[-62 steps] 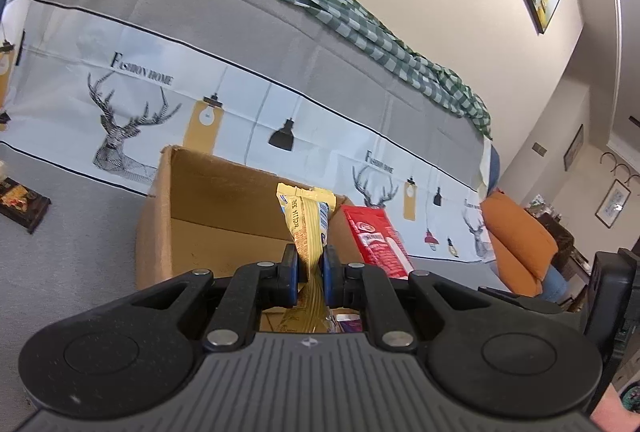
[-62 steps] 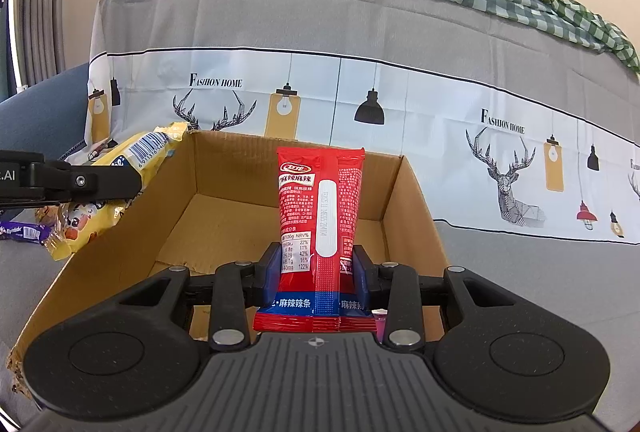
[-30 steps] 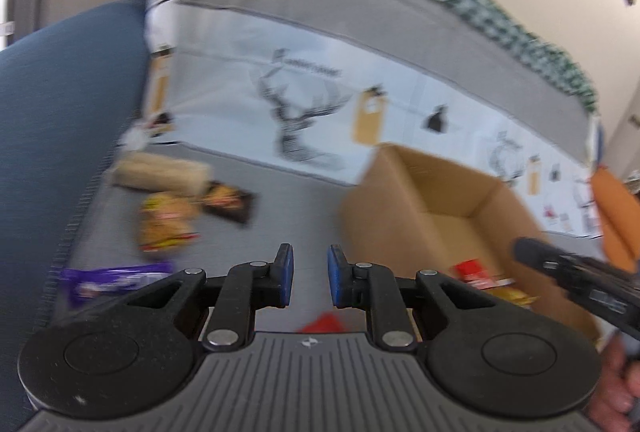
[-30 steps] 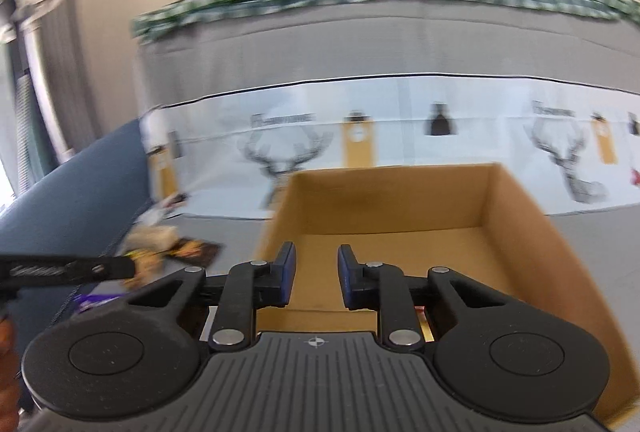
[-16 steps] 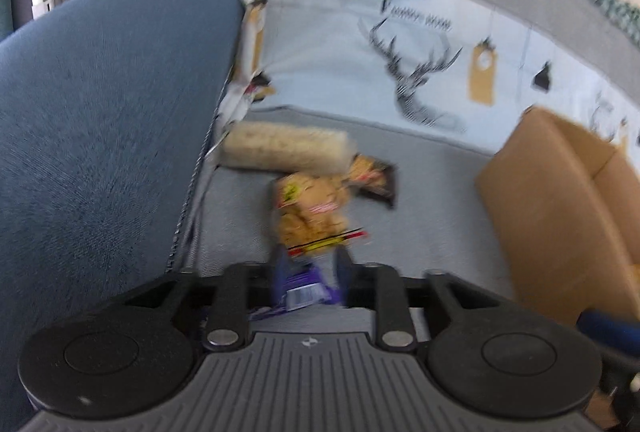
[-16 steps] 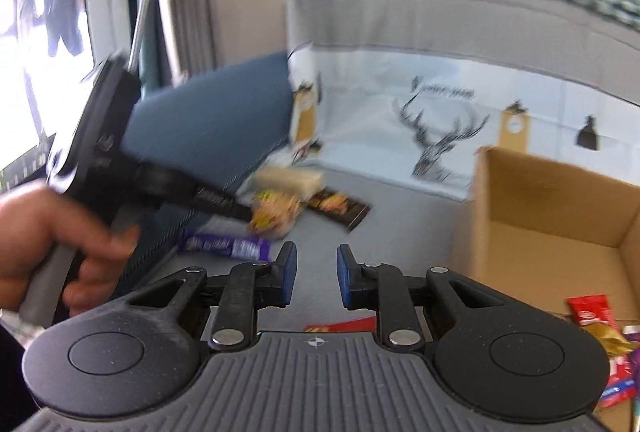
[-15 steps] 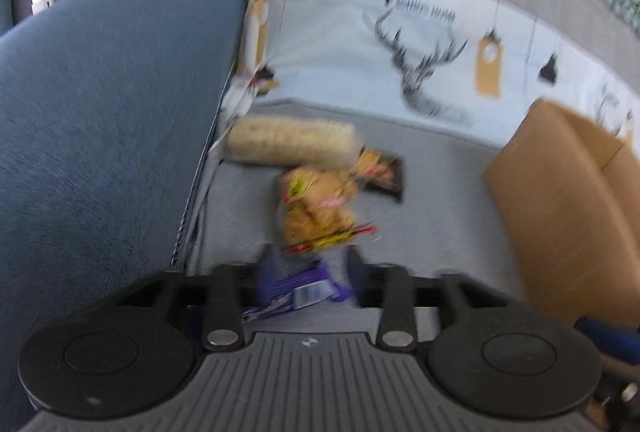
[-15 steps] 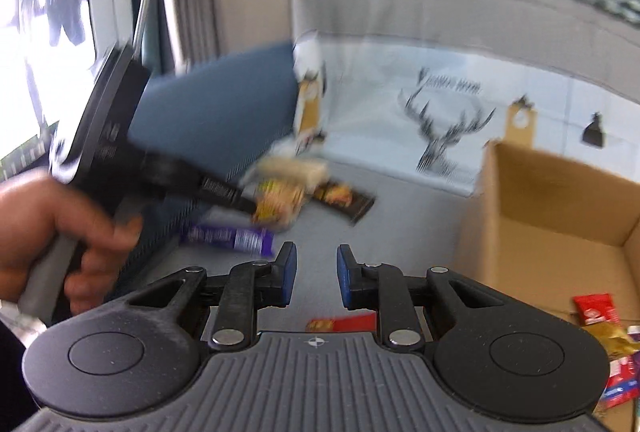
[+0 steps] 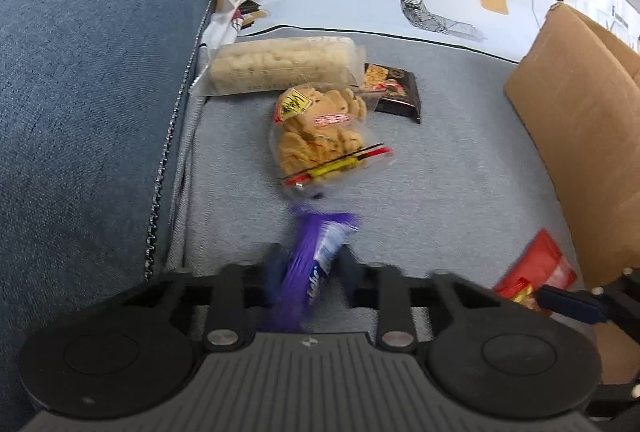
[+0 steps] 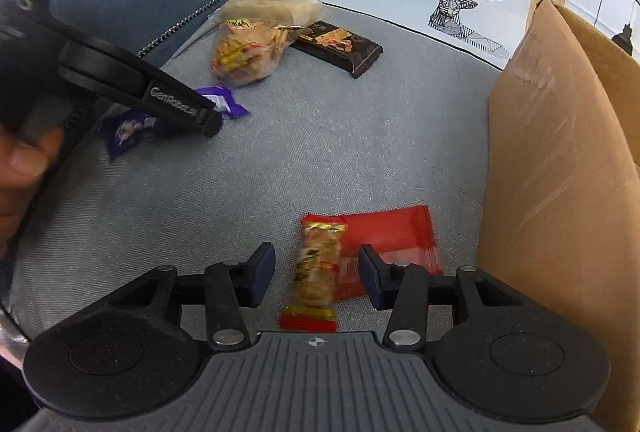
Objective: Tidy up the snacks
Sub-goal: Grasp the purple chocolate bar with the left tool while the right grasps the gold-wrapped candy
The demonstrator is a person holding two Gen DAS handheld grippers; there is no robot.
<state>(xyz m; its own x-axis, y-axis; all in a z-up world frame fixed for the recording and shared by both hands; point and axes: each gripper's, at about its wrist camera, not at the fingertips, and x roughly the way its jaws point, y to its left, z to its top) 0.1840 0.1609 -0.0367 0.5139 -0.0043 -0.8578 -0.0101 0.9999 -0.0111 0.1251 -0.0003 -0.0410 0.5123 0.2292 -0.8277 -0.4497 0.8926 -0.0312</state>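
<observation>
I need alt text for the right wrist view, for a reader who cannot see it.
The right gripper, fingers apart, hangs over a small snack bar lying on a red packet on a grey cushion. A cardboard box stands at right; at left the left gripper reaches a purple packet.

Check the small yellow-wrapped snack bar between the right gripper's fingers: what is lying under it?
The small yellow-wrapped snack bar lies partly on a flat red packet, whose covered part is hidden. The right gripper straddles it with jaws apart, having just been opening.
</observation>
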